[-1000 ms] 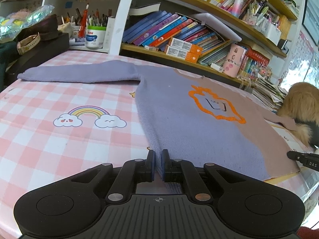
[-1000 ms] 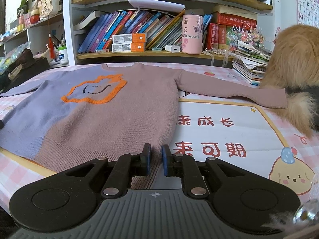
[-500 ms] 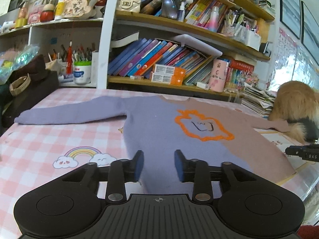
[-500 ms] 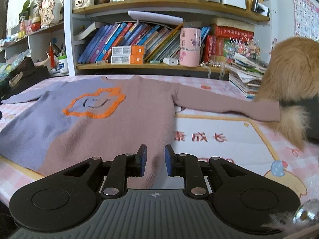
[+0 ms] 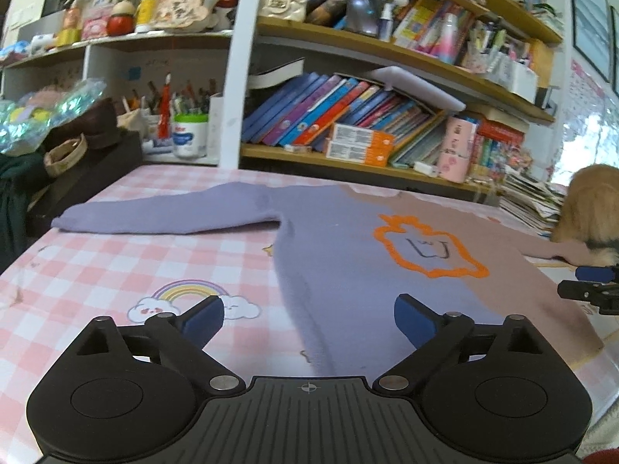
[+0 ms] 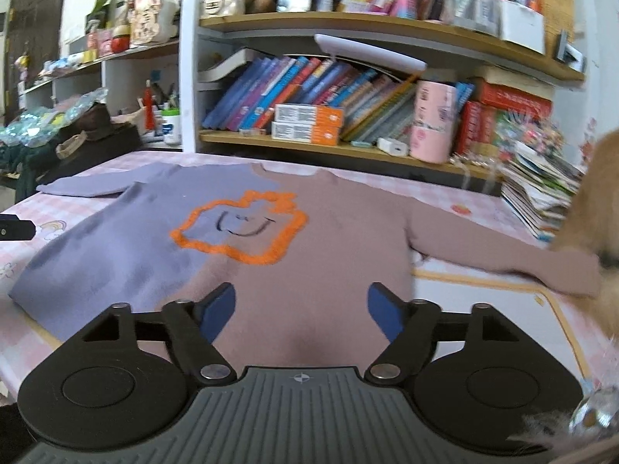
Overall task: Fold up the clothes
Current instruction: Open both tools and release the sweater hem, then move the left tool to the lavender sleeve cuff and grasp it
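bare tablecloth (image 5: pixel 96 270) left, furry animal (image 6: pixel 595 201) right

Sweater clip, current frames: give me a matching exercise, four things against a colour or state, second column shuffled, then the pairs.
1. left sleeve
2. right sleeve
3. outline on the chest
4. left tool

A. orange
B. open, holding nothing
C. purple, lying flat on the pink checked tablecloth
D. dusty pink, its cuff next to the furry animal

Pairs: 1-C, 2-D, 3-A, 4-B
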`<state>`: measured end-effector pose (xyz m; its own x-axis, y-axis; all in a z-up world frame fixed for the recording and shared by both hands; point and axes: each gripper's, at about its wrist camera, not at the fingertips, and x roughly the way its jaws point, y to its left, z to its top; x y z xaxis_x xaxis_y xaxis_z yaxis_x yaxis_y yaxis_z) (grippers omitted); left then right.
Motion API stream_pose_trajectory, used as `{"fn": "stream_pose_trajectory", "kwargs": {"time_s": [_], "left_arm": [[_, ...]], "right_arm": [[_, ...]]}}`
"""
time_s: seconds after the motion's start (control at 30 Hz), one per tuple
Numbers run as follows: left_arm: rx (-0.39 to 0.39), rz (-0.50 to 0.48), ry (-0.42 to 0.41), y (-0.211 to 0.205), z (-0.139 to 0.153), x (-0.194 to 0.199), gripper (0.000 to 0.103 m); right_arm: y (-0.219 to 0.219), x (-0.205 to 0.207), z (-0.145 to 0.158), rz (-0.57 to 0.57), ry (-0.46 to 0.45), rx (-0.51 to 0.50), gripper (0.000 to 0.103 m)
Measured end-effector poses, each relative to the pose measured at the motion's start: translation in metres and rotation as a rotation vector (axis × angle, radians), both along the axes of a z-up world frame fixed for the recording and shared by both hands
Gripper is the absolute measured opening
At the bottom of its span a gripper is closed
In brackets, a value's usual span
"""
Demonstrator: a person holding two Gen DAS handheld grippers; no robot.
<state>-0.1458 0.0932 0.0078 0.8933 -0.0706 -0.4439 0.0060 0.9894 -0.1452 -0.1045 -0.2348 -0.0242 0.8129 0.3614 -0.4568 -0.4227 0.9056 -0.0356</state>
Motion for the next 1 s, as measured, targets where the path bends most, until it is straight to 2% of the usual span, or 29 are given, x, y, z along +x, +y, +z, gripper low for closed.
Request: {"fn": "stream_pose_trajectory", "kwargs": {"time_s": [0.07, 0.27, 0.47, 0.57, 0.67, 0.87, 1.0], "left_arm": [[0.008, 0.014, 0.008, 0.002, 0.0, 0.005, 0.098], [0.064, 0.08, 0.009, 0.012, 0.007, 0.019, 0.099], [0.184, 0.177, 0.05, 0.028, 0.013, 0.045, 0.1], [0.209, 0.237, 0.079, 0.044, 0.015, 0.062, 0.1], [0.195, 0.315, 0.104, 0.065, 0.016, 0.08, 0.1], [0.1, 0.503, 0.117, 0.123, 0.015, 0.109, 0.097], [0.046, 0.609, 0.167, 0.162, 0.009, 0.126, 0.078]], "right_arm": [[0.009, 0.008, 0.0, 0.024, -0.011, -0.008, 0.082], [0.033, 0.035, 0.006, 0.118, -0.049, -0.019, 0.09], [0.053, 0.061, 0.009, 0.215, -0.088, -0.042, 0.095], [0.059, 0.069, 0.004, 0.249, -0.077, -0.027, 0.097], [0.065, 0.077, 0.0, 0.283, -0.065, -0.011, 0.097], [0.072, 0.081, -0.011, 0.326, -0.063, -0.029, 0.098], [0.07, 0.08, -0.012, 0.329, -0.066, -0.015, 0.1]]}}
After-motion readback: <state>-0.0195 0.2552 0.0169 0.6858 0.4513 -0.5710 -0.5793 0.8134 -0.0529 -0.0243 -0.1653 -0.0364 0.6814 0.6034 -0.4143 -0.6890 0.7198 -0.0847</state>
